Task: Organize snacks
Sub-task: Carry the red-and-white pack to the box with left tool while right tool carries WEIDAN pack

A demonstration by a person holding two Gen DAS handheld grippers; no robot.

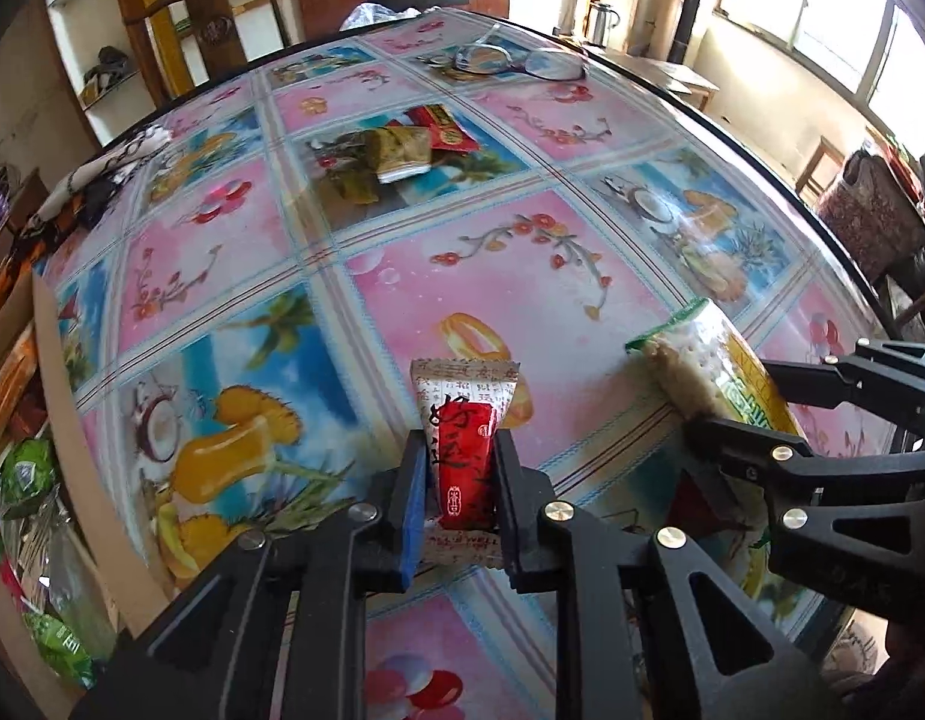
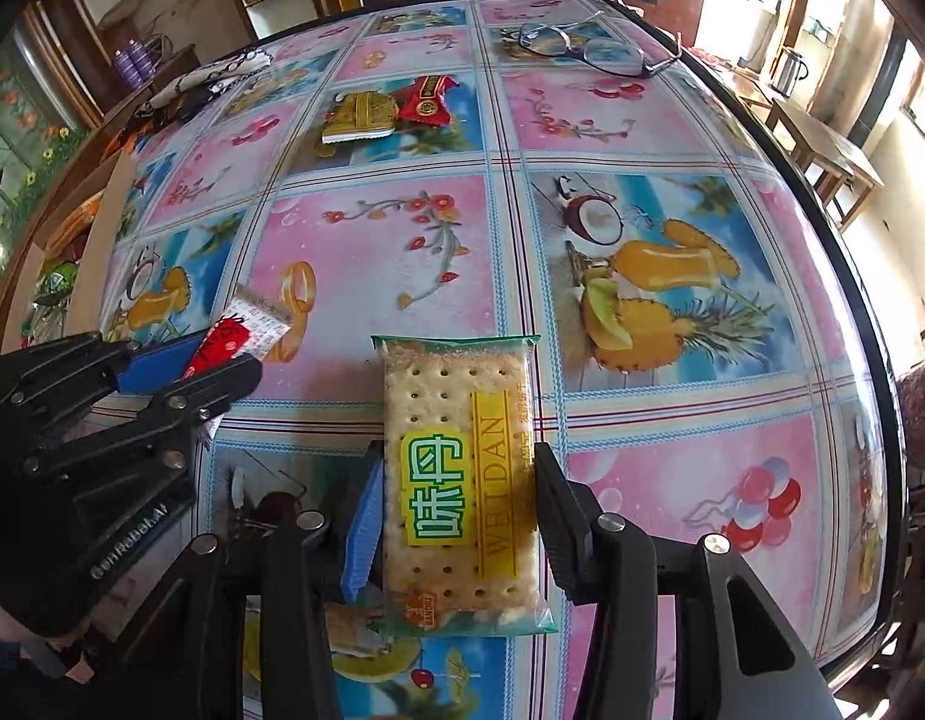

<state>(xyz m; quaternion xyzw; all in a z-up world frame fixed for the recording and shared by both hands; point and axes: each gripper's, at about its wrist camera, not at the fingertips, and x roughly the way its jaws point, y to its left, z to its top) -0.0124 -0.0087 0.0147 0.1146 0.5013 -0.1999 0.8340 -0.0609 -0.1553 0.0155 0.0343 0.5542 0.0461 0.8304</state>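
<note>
My left gripper [image 1: 462, 468] is shut on a small red-and-white snack packet [image 1: 462, 420], which stands up between its pads above the glass-topped table [image 1: 402, 276]. In the right wrist view the same gripper [image 2: 222, 354] and packet [image 2: 261, 318] show at the left. My right gripper [image 2: 459, 468] is shut on a clear cracker pack with a green and yellow label [image 2: 456, 480], one pad against each long edge. From the left wrist view that pack [image 1: 696, 360] and the right gripper [image 1: 732, 420] sit close by on the right.
A small pile of snack packets [image 1: 402, 150] [image 2: 390, 108] lies at the far side of the table, with eyeglasses [image 1: 510, 60] [image 2: 588, 48] beyond. A cardboard box [image 1: 54, 372] holding several snacks stands at the left edge. A patterned cloth [image 1: 102, 180] lies far left.
</note>
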